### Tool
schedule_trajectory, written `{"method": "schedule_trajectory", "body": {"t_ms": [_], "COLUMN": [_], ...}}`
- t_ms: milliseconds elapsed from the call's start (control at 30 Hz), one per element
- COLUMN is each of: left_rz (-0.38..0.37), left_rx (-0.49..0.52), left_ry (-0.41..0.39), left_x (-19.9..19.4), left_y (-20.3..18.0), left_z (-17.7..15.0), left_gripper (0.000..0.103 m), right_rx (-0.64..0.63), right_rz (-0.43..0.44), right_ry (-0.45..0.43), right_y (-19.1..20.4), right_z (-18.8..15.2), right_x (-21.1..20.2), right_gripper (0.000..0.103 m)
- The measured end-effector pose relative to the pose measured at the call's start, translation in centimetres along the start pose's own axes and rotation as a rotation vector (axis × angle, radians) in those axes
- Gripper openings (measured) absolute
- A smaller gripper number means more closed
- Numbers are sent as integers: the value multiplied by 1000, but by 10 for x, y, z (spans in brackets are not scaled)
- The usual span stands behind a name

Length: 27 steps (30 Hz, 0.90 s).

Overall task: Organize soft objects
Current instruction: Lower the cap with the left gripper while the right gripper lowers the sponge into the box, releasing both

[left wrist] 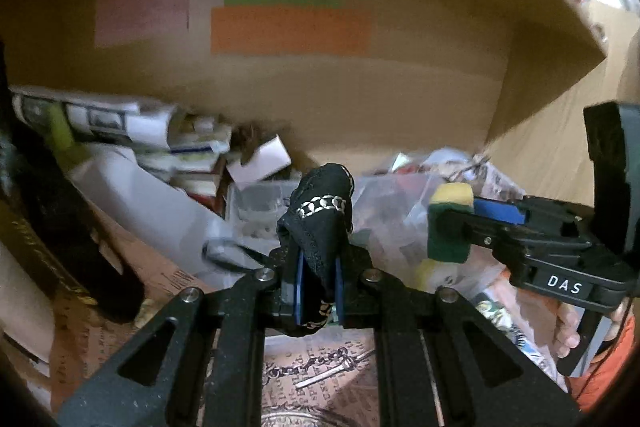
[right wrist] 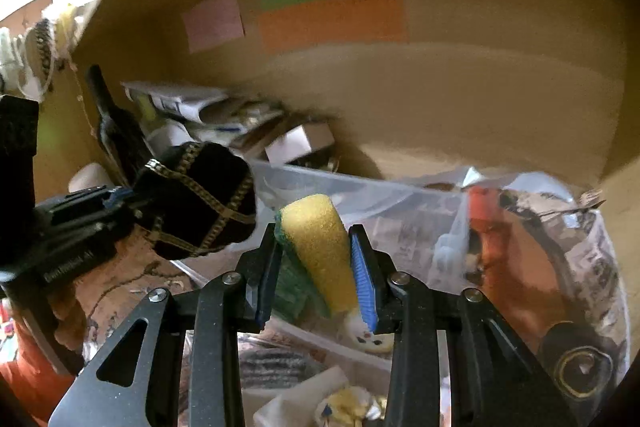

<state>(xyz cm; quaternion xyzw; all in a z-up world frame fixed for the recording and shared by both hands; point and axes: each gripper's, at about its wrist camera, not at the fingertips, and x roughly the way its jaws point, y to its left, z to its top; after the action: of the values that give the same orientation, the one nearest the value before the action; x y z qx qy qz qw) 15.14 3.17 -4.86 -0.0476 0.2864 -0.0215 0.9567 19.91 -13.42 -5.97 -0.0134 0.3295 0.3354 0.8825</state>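
Note:
My left gripper (left wrist: 318, 247) is shut on a black cloth pouch (left wrist: 320, 211) with a silver chain pattern and holds it up over a cluttered cardboard box. The pouch also shows in the right wrist view (right wrist: 196, 203), held at the left. My right gripper (right wrist: 314, 247) is shut on a yellow sponge (right wrist: 320, 243) with a green scrub side. In the left wrist view the sponge (left wrist: 450, 223) and right gripper (left wrist: 460, 227) are at the right, close beside the pouch.
The cardboard box wall (left wrist: 280, 95) carries pink, green and orange labels (left wrist: 290, 29). Below lie a clear plastic bag (right wrist: 500, 235), a clear tub (left wrist: 260, 203), papers and small boxes (left wrist: 120, 123), a black strap (left wrist: 60, 227) and a small plush toy (right wrist: 368, 337).

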Motion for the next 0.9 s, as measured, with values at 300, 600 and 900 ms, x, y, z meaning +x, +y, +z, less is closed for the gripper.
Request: {"method": "schedule_trajectory", "body": {"t_ms": [300, 600, 900], "left_rz": [-2, -37, -63], "left_rx": [-6, -19, -11], "left_ry": [125, 144, 27], "left_x": [47, 35, -22], "left_y": [6, 4, -8], "left_z": [-14, -18, -13], "left_gripper": [11, 36, 64], "right_rx": [-40, -70, -118], "right_rz": [-13, -45, -83], "right_ry": [177, 148, -29], "right_y": [3, 7, 24], "right_z": [-9, -9, -8], "right_x": [50, 32, -35], "right_gripper": [33, 49, 71]}}
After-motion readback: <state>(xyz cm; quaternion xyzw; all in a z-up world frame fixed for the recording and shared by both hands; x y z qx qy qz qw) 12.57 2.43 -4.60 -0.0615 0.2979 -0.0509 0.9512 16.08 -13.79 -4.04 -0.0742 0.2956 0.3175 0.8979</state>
